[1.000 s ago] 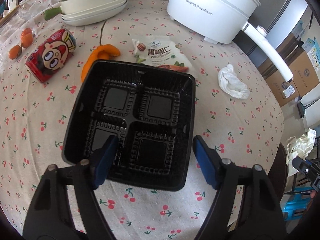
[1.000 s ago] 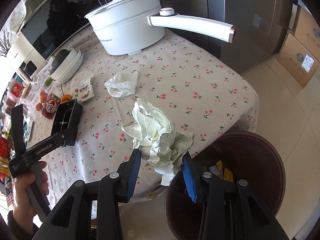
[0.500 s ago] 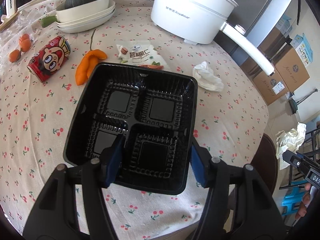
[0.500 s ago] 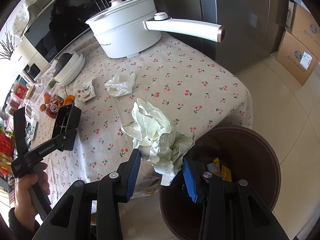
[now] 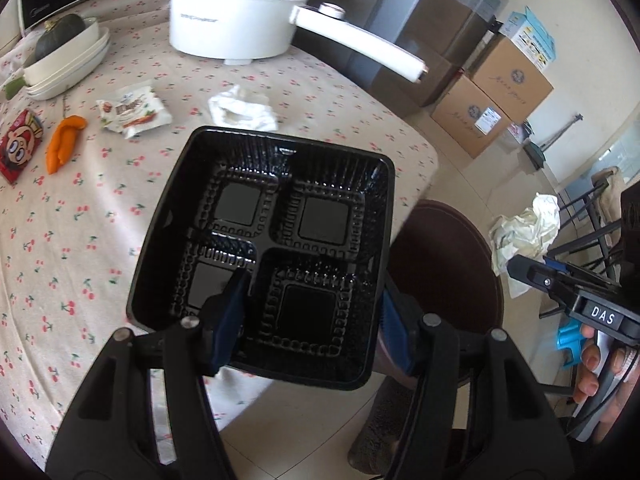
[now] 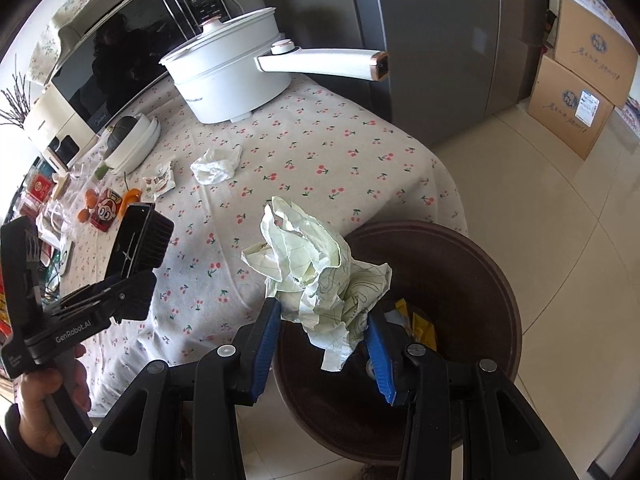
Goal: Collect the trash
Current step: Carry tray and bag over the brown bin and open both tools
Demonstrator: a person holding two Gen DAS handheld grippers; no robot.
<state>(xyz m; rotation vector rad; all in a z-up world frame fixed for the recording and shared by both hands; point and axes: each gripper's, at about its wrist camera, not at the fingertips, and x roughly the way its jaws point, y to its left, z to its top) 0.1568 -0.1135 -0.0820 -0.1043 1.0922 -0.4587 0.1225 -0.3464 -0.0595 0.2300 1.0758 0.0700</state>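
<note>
The left tongs (image 5: 310, 312) pinched a black tray (image 5: 264, 248) above the bench (image 5: 80, 208) edge; the right tongs (image 6: 324, 336) clamped crumpled paper (image 6: 316, 268) over the brown bin (image 6: 472, 280).

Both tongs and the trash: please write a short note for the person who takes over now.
Left tongs: shut on the black tray, lifted at the table edge.
Right tongs: shut on the crumpled paper, held above the brown bin.
Done: some wrappers already lie in the bin.
Left: drop the paper, then the tray. On the cherry tablecloth remain the white tissue, the snack wrapper, the orange peel and the red can.
</note>
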